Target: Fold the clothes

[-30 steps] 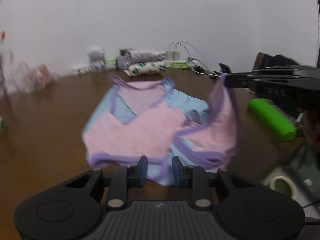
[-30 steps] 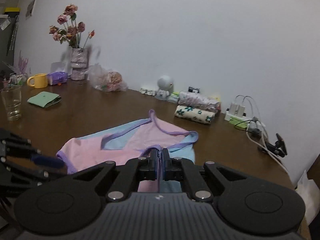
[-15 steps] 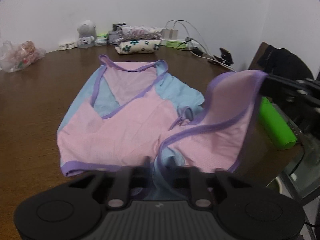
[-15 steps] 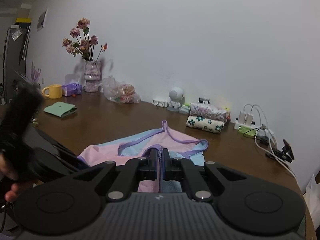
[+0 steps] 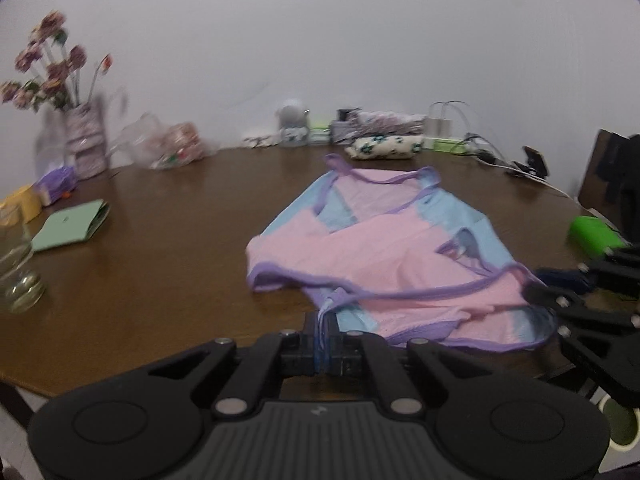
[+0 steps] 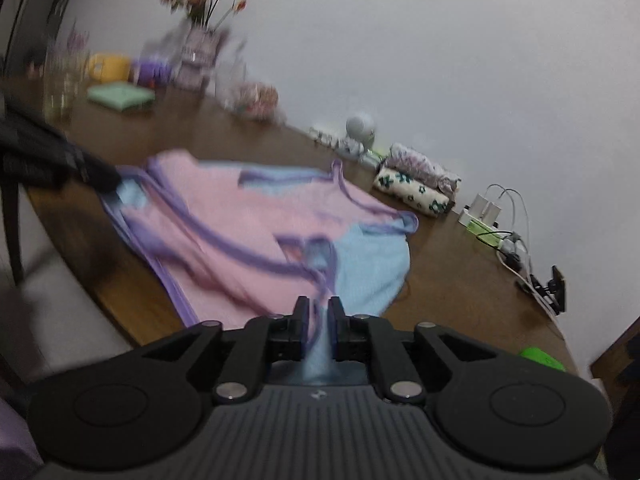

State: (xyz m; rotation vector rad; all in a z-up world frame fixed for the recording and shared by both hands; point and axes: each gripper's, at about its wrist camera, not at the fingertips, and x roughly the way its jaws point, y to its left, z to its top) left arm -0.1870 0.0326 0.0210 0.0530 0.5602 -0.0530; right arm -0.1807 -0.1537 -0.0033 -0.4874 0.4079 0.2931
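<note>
Lying flat on table [image 5: 168, 248], pink-blue garment [image 5: 384, 248] runs long axis from near edge toward folded cloth rolls [image 5: 384, 145]. Left gripper [image 5: 325, 340] pressed together, pinching near hem corner. Right gripper [image 6: 317, 320], jaws just been opening, blue cloth between, at garment's other near corner; both tilted downward, low over table edge.

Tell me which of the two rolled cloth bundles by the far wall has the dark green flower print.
The lower, front bundle: cream with dark green flowers, lying nearer the pink and blue garment. The other bundle sits on it towards the wall, in a pale pinkish-purple print.
</note>
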